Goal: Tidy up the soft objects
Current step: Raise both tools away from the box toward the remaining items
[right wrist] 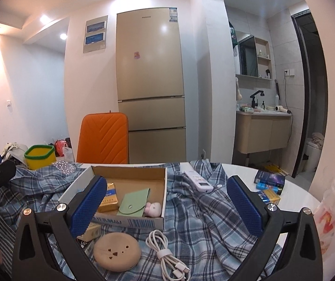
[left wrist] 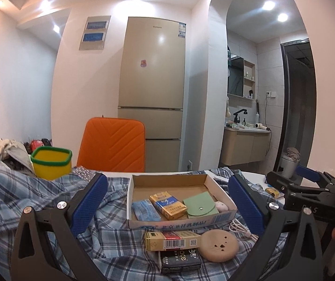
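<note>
Blue-and-white plaid cloth lies rumpled over a white tabletop, and a shallow cardboard box sits on it near the middle. Inside the box, from left to right, are a blue tissue packet, a yellow cigarette pack, a green snap pouch and a small pink plush toy tucked in the near right corner. Just in front of the box lie a round beige cushion with a cat face, a coiled white cable, a yellow carton with a barcode and a black packet partly beneath that carton.

Left hand-held gripper hovers low in front of the box with its blue padded fingers spread wide apart, holding nothing. Right hand-held gripper hovers just to the right of it, its fingers likewise wide apart and empty, the left pad in front of the box's near left corner.

On the right of the cloth rests a white remote control. At the far left stands a yellow bin with a green rim. Behind the tabletop are an orange quilted chair back and a tall beige fridge.
</note>
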Tool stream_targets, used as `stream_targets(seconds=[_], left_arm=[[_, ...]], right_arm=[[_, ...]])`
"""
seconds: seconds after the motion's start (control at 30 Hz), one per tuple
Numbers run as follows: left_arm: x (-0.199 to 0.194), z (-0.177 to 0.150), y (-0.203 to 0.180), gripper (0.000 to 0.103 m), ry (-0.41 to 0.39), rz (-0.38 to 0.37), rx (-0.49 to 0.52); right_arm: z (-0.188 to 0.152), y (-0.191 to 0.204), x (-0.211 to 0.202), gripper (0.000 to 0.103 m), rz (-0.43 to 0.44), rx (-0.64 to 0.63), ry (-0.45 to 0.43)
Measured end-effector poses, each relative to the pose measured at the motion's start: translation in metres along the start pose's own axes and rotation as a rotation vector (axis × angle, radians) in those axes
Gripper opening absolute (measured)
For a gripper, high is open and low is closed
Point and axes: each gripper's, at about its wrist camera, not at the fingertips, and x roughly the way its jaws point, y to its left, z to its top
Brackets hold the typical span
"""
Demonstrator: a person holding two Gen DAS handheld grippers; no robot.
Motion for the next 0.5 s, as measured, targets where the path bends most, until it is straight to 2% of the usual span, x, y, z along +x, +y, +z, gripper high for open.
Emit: stream_targets(seconds=[0.5], left_arm=[[0.0064, -0.0040, 0.0054, 0.102, 0.037, -0.001, -0.019]], right_arm=[[-0.0068, 0.0012, 0.0097, 0.103, 0.017, -0.012, 0.039]])
